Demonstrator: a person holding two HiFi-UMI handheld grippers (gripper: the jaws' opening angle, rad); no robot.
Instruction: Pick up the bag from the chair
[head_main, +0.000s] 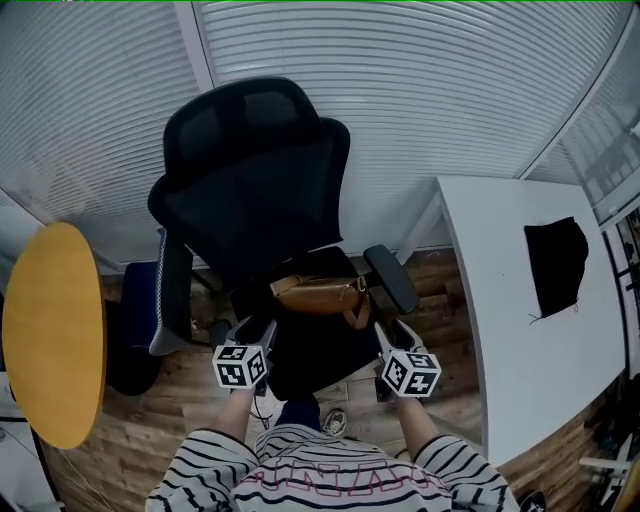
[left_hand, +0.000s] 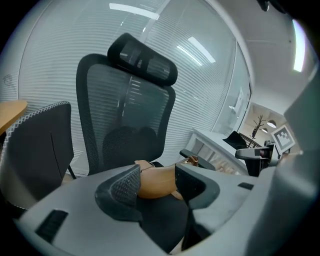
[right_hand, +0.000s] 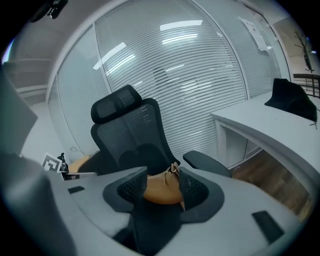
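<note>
Blinds (head_main: 420, 90) behind, black chair (head_main: 250, 190) dead ahead: both grippers poised, nothing lifted yet.
Left gripper (head_main: 256, 332) has its jaws spread and empty, and the right gripper (head_main: 392, 332) is the same, wide apart. The tan bag (head_main: 318, 295) lies on the seat just ahead of both, framed in each gap but untouched as far as I can tell. Approach looks nearly complete; the clamp and the lift off the chair are all to come.

Left tongs (head_main: 254, 333) and right tongs (head_main: 393, 332) open.
</note>
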